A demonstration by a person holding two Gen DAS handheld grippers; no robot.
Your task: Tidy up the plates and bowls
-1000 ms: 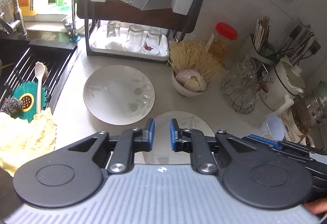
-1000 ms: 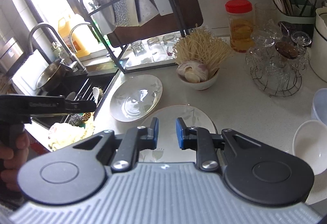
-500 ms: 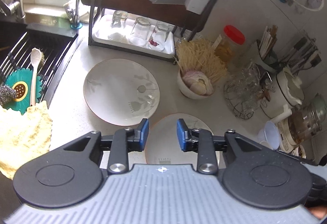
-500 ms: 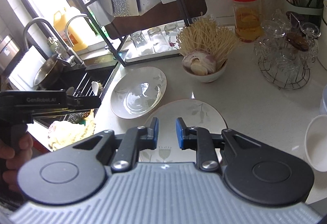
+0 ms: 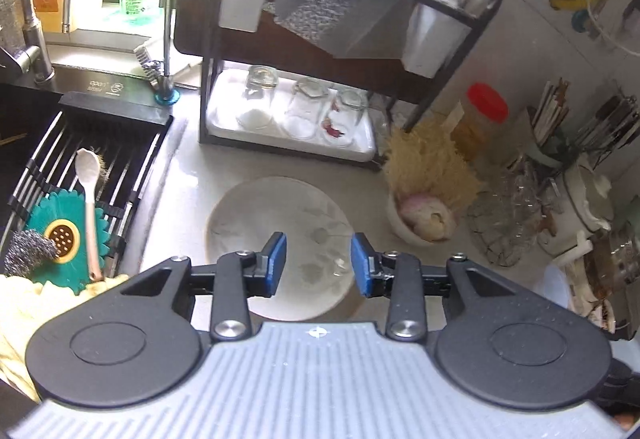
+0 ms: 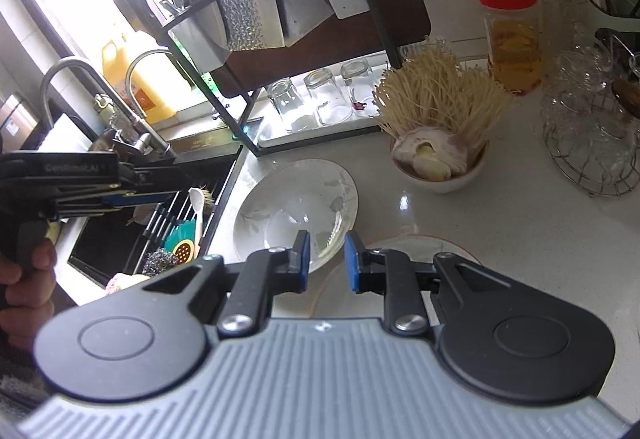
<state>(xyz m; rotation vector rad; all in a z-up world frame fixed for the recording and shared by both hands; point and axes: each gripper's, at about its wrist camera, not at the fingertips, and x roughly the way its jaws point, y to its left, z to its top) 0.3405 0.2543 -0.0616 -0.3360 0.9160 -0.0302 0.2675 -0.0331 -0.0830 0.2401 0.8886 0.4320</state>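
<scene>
A large white plate with a grey leaf print lies on the pale counter next to the sink. My left gripper hovers over its near half; its jaws are opening and nothing is between them. In the right wrist view the same plate sits ahead. A flatter plate with a brown rim lies just right of it, mostly hidden under my right gripper. That gripper's jaws stand a narrow gap apart over the two plates' edges, with nothing in them. A small white bowl holds garlic.
A black dish rack with upturned glasses stands behind the plate. The sink's roll-up rack at left carries a spoon, a green strainer and steel wool. A red-lidded jar and a wire basket of glassware fill the right side.
Both grippers have moved forward and left, towards the large plate. The left jaws have widened from nearly shut. The brown-rimmed plate has slipped out of the left view.
</scene>
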